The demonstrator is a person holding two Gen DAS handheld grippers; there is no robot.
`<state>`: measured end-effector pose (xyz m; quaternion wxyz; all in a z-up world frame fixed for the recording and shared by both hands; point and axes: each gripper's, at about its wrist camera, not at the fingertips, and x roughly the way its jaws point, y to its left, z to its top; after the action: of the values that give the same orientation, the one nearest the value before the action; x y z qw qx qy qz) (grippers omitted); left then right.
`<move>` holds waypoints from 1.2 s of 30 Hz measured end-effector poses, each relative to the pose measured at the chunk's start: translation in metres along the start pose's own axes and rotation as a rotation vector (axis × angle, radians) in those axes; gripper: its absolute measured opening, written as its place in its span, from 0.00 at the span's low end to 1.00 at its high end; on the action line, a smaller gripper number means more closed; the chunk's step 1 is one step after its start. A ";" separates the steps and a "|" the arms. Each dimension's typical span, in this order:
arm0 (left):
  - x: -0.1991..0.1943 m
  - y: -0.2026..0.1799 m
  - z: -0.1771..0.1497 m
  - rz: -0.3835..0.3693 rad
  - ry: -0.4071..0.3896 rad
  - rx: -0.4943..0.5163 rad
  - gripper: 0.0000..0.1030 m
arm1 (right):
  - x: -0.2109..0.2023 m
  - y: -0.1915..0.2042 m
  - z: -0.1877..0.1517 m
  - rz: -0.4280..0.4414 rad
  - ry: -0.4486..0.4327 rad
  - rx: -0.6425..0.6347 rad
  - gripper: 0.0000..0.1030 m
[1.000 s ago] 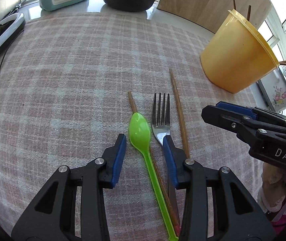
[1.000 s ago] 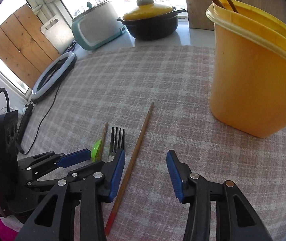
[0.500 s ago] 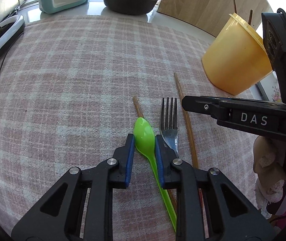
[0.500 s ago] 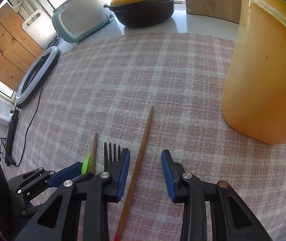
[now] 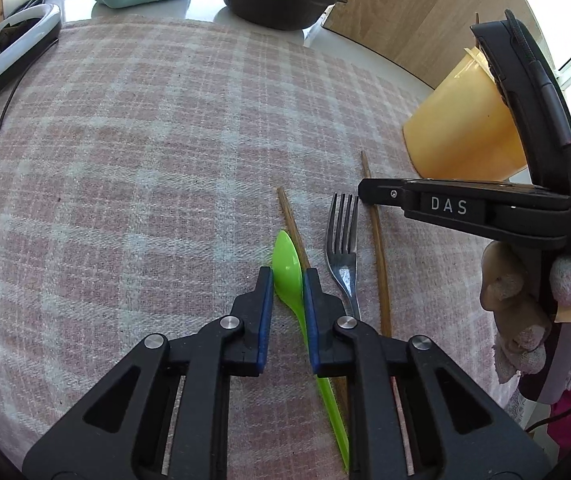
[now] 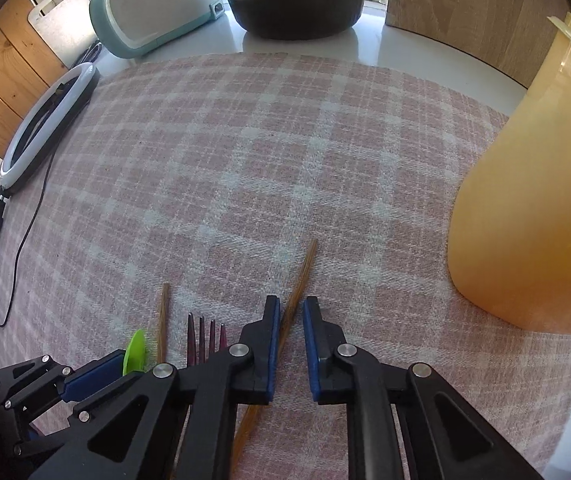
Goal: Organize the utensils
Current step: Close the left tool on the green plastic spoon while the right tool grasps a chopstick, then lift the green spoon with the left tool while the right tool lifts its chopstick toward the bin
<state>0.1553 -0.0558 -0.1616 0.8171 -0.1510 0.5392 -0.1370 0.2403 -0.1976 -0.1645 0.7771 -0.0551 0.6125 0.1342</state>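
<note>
The left gripper [image 5: 288, 280] has its jaws closing around the green plastic spoon [image 5: 287, 270] lying on the checked cloth [image 5: 145, 152]. The right gripper [image 6: 288, 312] has its jaws closing around a wooden chopstick [image 6: 300, 276]; the yellow tub [image 6: 533, 216] stands at three o'clock.

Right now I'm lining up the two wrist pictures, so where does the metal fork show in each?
Left wrist view: the fork lies right of centre on the checked cloth, between the green spoon and the longer chopstick.
Right wrist view: only its tines show, low and left of centre, above the black arm.
Shared landmark: the yellow tub at the right edge of both.
</note>
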 end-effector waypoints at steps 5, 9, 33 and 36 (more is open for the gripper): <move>-0.003 0.003 -0.002 -0.004 0.001 -0.007 0.13 | -0.001 -0.006 0.000 0.038 0.002 0.009 0.06; -0.006 0.004 -0.003 0.006 -0.008 -0.007 0.13 | -0.004 -0.008 -0.004 0.067 -0.007 0.021 0.04; -0.060 -0.037 0.001 0.085 -0.167 0.152 0.02 | -0.082 -0.018 -0.047 0.134 -0.196 -0.010 0.03; -0.058 -0.033 0.003 0.082 -0.154 0.139 0.02 | -0.089 -0.023 -0.051 0.137 -0.213 0.005 0.03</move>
<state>0.1339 -0.0636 -0.0991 0.8695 -0.0817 0.4698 -0.1286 0.1798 -0.2453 -0.0929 0.8269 0.0032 0.5292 0.1905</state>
